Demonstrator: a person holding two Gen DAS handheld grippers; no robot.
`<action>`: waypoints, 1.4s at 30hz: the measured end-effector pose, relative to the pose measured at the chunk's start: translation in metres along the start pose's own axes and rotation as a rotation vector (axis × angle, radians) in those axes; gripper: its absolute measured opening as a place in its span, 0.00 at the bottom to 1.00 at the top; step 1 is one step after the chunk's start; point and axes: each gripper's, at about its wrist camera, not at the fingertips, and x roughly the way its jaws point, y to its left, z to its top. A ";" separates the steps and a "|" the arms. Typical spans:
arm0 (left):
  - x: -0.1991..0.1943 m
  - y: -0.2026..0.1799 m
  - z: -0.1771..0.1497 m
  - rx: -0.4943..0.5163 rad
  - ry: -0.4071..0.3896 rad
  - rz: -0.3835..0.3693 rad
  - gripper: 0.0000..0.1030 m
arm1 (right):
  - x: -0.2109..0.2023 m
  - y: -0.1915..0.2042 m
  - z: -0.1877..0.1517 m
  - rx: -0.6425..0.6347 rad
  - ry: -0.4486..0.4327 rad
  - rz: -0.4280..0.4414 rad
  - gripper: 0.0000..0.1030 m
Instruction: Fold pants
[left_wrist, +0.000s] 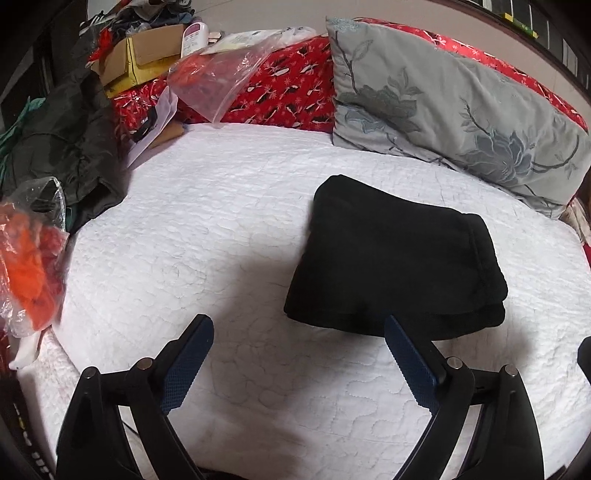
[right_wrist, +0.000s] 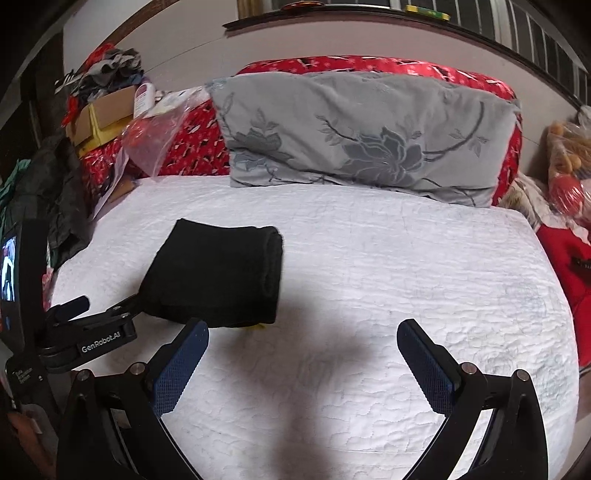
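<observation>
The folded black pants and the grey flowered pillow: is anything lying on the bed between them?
Nothing: only bare white quilt lies between the folded black pants and the grey flowered pillow, as both wrist views show.

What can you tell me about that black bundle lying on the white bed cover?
The black pants are folded into a compact, roughly rectangular stack of soft, fleece-like cloth. A rolled, stitched edge runs along the stack's right side, with layers showing at its near edge. They lie flat on the white quilted bedspread, short of the grey floral pillow. Neither gripper holds them; both stand open just in front.
</observation>
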 end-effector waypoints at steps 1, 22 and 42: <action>0.000 -0.001 0.000 -0.002 -0.005 -0.003 0.92 | 0.000 -0.001 0.000 -0.002 -0.004 -0.009 1.00; 0.003 -0.013 -0.010 0.053 0.000 -0.005 0.92 | 0.001 -0.012 -0.007 0.027 -0.022 -0.017 1.00; -0.004 -0.018 -0.013 0.073 0.024 -0.061 0.92 | 0.006 -0.019 -0.009 0.040 -0.013 -0.022 1.00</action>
